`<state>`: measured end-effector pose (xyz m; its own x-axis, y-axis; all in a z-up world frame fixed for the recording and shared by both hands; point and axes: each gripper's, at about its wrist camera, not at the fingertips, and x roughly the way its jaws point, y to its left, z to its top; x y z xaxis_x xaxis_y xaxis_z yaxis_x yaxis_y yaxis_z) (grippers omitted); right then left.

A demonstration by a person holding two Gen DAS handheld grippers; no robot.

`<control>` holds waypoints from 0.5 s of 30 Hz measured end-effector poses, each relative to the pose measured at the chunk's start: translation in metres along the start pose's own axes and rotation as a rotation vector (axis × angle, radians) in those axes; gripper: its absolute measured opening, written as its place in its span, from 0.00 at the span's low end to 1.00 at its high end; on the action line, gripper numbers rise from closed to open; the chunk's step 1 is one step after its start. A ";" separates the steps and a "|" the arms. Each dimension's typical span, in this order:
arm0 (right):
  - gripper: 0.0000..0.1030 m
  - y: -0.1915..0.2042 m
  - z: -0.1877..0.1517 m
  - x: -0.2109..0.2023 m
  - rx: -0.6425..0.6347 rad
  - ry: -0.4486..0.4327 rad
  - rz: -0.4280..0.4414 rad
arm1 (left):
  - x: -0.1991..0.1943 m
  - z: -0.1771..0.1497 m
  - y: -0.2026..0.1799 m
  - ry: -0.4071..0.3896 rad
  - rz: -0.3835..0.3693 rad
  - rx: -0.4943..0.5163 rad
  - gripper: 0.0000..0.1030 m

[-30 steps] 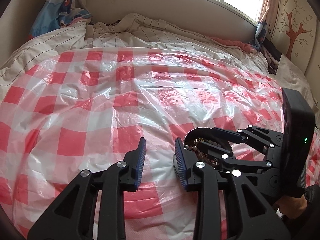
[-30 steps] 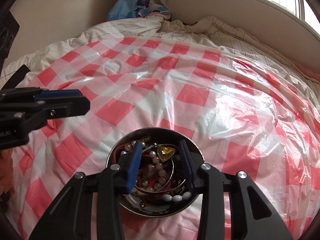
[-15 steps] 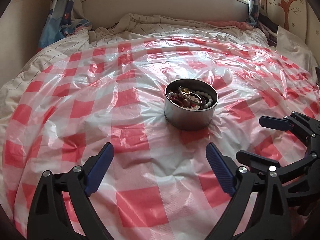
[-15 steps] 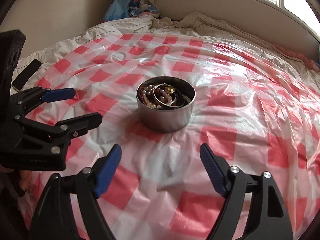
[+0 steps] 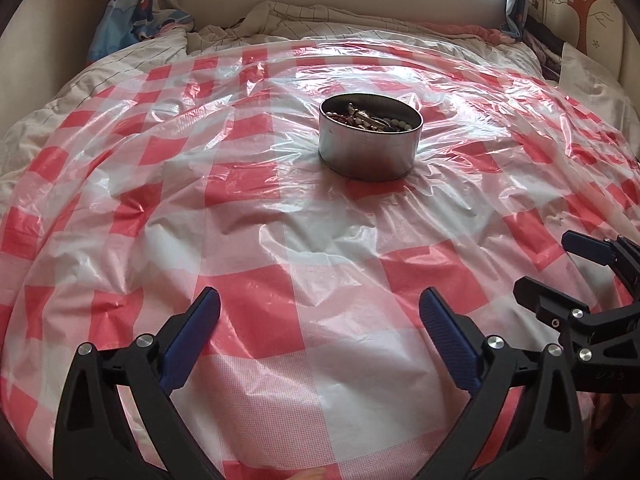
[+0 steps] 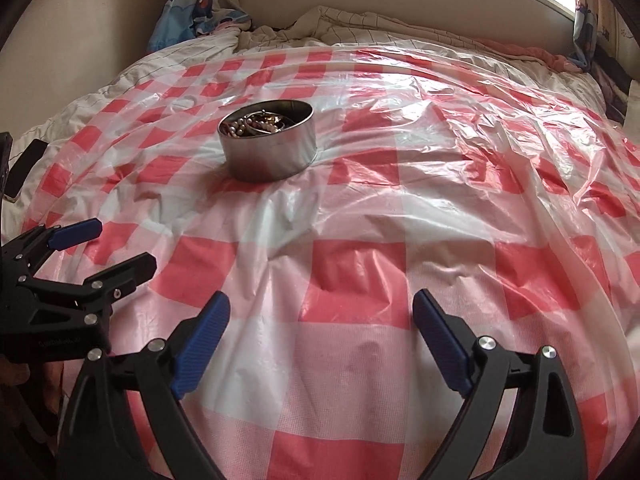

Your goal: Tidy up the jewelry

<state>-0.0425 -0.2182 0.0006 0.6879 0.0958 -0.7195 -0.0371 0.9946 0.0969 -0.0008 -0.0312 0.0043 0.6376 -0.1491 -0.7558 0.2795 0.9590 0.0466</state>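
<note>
1. The left gripper (image 5: pixel 320 318) has its jaws spread wide and opening further, with only bare sheet between its 2 blue pads (image 5: pixel 192 338).
2. The right gripper (image 6: pixel 321 320) is the same: jaws wide, opening, holding nothing.
3. Both hover near the front edge of the red-and-white checked plastic sheet (image 5: pixel 256 312) covering the bed, side by side and apart.
4. The round metal tin (image 5: pixel 370 148) stands upright near the sheet's middle, well apart from both grippers.
5. Jewelry (image 6: pixel 256 123), beads and bangles tangled together, fills the tin.
6. A rumpled striped quilt (image 5: pixel 320 20) lies beyond the sheet's far edge.
</note>
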 end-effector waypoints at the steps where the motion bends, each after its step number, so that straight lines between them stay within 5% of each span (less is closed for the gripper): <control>1: 0.90 0.001 -0.002 0.000 -0.005 0.000 -0.010 | 0.001 -0.002 0.001 0.006 0.003 -0.010 0.93; 15: 0.93 -0.002 -0.006 0.009 0.011 0.036 -0.024 | 0.011 -0.010 0.003 0.027 0.000 -0.038 0.93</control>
<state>-0.0407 -0.2186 -0.0102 0.6620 0.0735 -0.7459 -0.0125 0.9961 0.0870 -0.0004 -0.0270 -0.0102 0.6178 -0.1429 -0.7733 0.2515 0.9676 0.0221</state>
